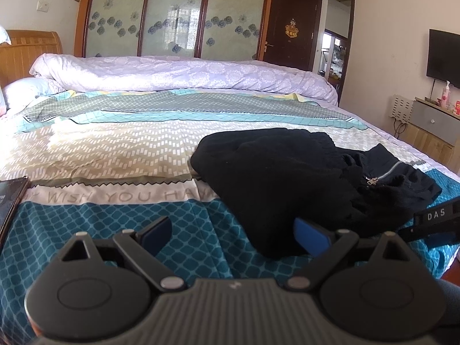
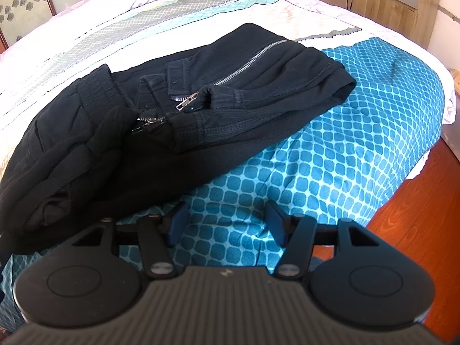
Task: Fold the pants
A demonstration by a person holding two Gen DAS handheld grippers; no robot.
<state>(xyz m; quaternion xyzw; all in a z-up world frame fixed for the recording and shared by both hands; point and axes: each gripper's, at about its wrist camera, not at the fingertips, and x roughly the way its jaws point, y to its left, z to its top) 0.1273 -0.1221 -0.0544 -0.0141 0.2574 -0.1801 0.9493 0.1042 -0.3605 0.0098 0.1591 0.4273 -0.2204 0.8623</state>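
Note:
The black pants [image 1: 281,178] lie in a folded bundle on the patterned bedspread [image 1: 115,149], with silver zippers showing. My left gripper [image 1: 233,237] is open and empty, just in front of the bundle's near edge. In the right wrist view the pants [image 2: 161,115] fill the left and middle, zipper [image 2: 247,63] on top. My right gripper [image 2: 227,222] is open and empty over the teal part of the bedspread [image 2: 330,149], a little short of the pants. The right gripper's black body [image 1: 434,220] shows at the right edge of the left wrist view.
A rolled lilac quilt [image 1: 184,74] lies across the far side of the bed. A dark flat object [image 1: 11,198] sits at the left edge. The bed's right edge drops to a wooden floor [image 2: 417,230]. A cabinet [image 1: 431,126] and wall TV [image 1: 444,57] stand to the right.

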